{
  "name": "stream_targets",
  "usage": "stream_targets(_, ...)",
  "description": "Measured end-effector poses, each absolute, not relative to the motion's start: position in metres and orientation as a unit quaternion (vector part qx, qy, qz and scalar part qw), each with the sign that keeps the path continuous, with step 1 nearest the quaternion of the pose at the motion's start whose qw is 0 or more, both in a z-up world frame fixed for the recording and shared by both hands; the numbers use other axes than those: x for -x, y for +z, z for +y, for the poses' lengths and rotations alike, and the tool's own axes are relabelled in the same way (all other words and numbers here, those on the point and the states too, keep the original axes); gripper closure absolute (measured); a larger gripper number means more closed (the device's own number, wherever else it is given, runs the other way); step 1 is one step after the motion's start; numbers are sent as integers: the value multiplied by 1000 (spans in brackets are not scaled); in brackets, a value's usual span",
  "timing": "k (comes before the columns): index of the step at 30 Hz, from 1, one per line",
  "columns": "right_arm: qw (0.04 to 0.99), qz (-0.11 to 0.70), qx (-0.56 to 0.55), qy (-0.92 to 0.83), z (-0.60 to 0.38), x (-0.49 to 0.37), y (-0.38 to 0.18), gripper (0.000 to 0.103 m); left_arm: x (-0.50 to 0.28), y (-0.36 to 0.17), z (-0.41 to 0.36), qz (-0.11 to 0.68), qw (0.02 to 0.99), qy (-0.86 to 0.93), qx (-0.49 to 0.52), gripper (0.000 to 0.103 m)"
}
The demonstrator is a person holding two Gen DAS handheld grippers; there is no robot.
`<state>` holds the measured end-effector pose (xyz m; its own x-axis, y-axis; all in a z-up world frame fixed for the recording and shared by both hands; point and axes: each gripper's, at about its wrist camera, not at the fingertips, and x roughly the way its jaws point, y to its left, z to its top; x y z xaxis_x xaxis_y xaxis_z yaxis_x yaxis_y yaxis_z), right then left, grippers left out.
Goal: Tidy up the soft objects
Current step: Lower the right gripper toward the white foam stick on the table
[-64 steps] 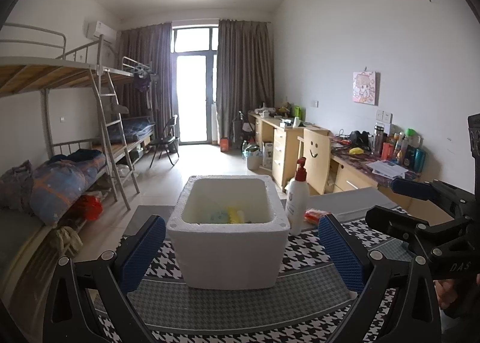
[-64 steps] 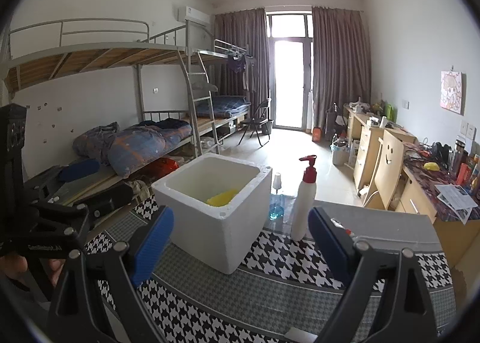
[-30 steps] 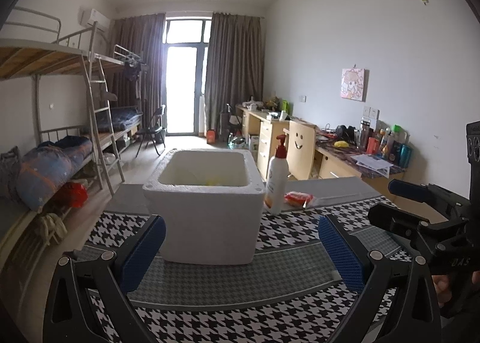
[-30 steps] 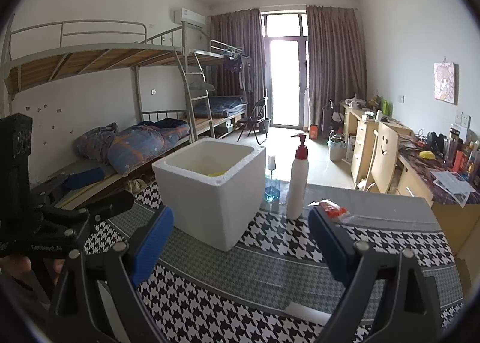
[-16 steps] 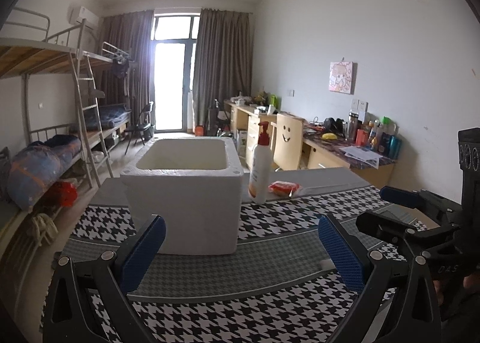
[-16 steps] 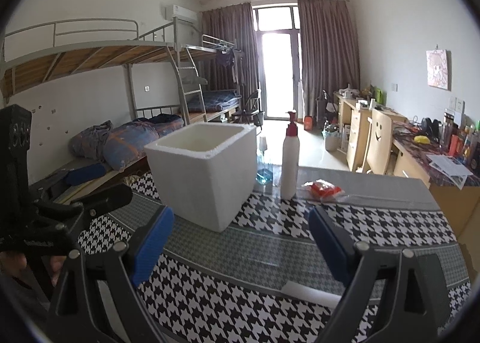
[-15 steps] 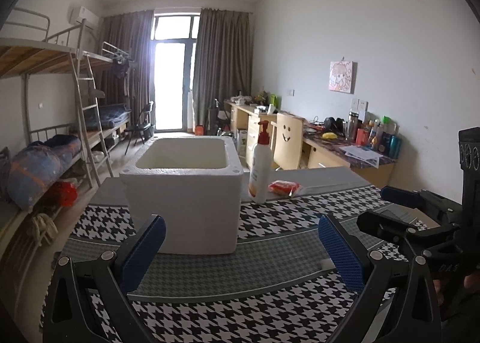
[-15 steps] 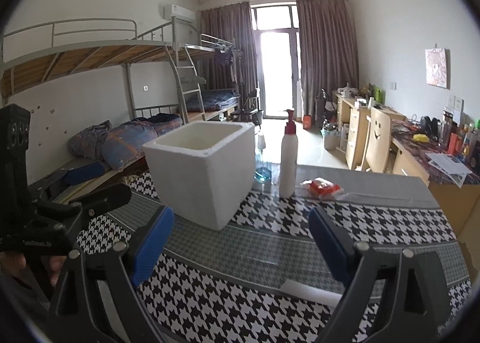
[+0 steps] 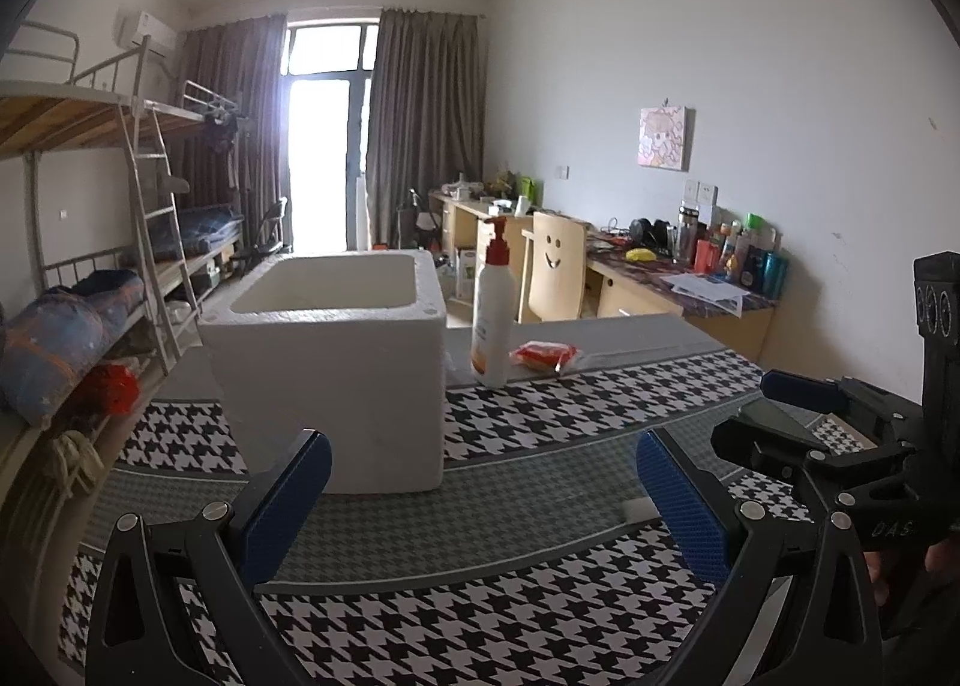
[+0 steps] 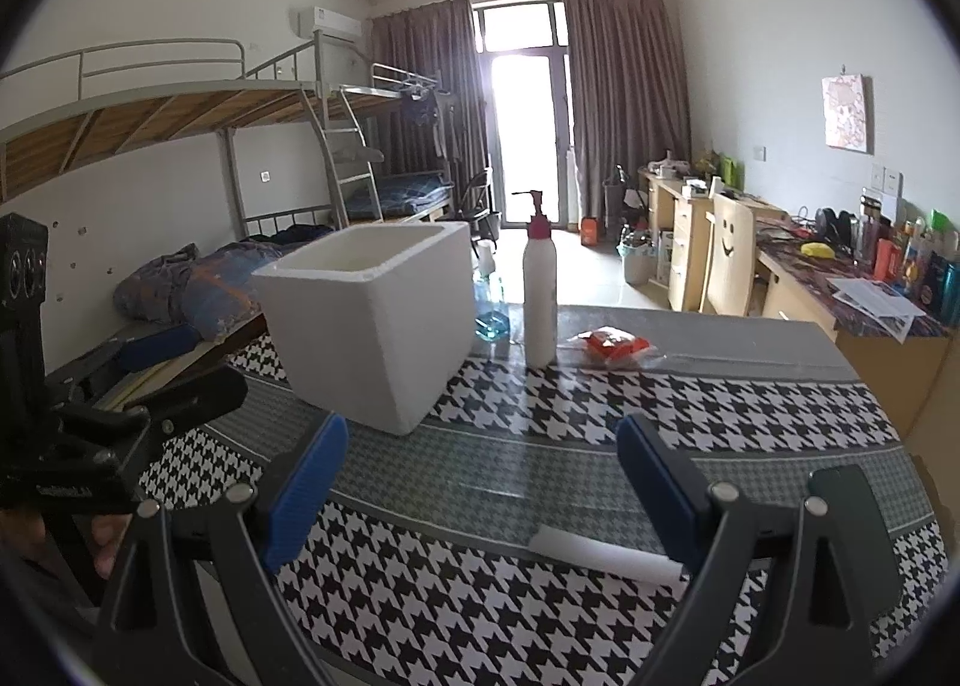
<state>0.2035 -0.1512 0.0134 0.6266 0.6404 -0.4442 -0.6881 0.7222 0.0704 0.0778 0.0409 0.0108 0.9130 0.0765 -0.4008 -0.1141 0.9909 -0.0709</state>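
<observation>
A white foam box (image 9: 336, 380) stands on the houndstooth tablecloth (image 9: 480, 626); its contents are hidden from this low angle. It also shows in the right wrist view (image 10: 372, 320). My left gripper (image 9: 480, 506) is open and empty, low over the cloth in front of the box. My right gripper (image 10: 480, 482) is open and empty, to the right of the box. A white foam strip (image 10: 606, 554) lies on the cloth near the right gripper's right finger; its end shows in the left wrist view (image 9: 639, 509).
A white pump bottle (image 9: 493, 320) stands right of the box, with a red packet (image 9: 543, 355) beside it. A blue glass bottle (image 10: 492, 314) stands behind the box. Bunk beds (image 10: 210, 242) are on the left, desks (image 10: 840, 290) and a chair on the right.
Both grippers have dropped lower and pulled back from the box, so its inside and the yellow object in it are now out of sight. Both stay open.
</observation>
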Motion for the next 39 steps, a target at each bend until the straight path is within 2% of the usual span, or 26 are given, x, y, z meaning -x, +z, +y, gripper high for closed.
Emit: stream_targets(39,922,269,25,277,-214,-230,-15,9,-137,-16,-11,273,961,-28,37,1)
